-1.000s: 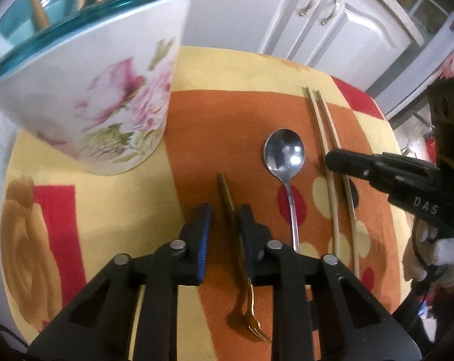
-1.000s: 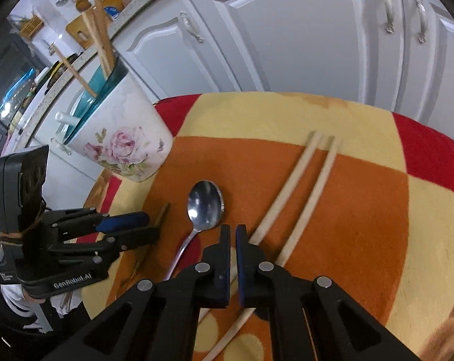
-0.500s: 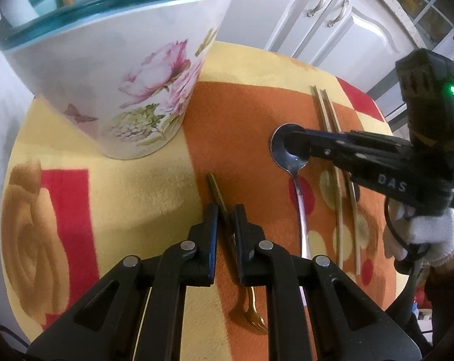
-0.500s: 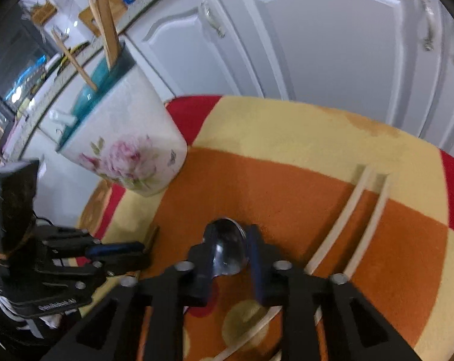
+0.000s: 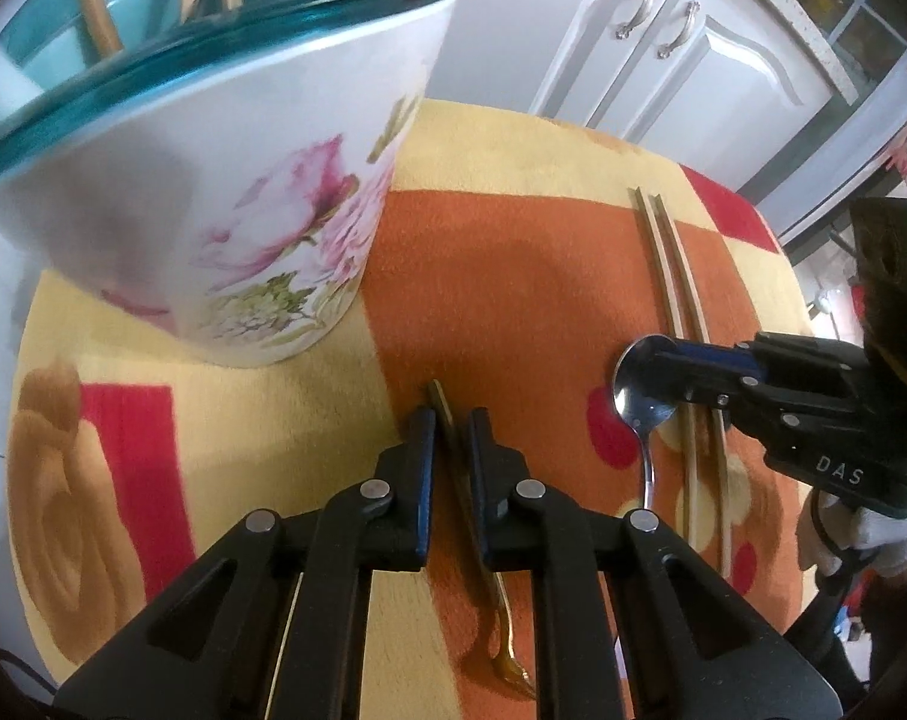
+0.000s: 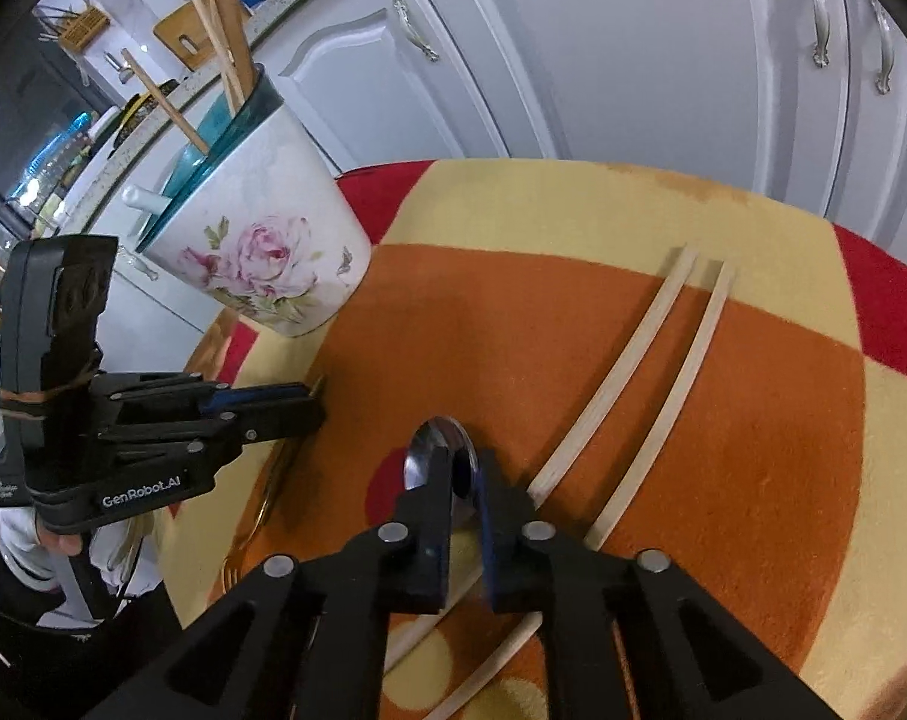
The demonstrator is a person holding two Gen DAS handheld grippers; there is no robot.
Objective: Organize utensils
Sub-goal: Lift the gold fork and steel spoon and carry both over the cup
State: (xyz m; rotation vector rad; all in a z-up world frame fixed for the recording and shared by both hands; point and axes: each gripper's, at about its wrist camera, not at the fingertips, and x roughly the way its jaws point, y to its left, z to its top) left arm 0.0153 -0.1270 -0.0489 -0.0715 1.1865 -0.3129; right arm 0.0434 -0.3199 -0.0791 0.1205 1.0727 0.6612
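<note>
One gold fork (image 5: 453,468) is sitting pinched in the left gripper (image 5: 451,420). One spoon (image 6: 441,462) is being pinched by the right gripper (image 6: 464,480), its jaws having just been opening. Two chopsticks (image 6: 627,372) are lying near the table's (image 6: 573,204) far edge.

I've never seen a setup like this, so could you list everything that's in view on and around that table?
Utensil holder: one, white with pink roses and a teal rim, at the cloth's far left, wooden sticks inside.
Fork: one, gold, between the left gripper's jaws.
Spoon: one, silver, bowl between the right gripper's jaws.
Chopsticks: two, pale wood, right of the spoon.
Tablecloth: one, orange, yellow and red.
Cabinets: white, behind.
Left gripper: black, closed on the fork.
Right gripper: black, at the spoon.
</note>
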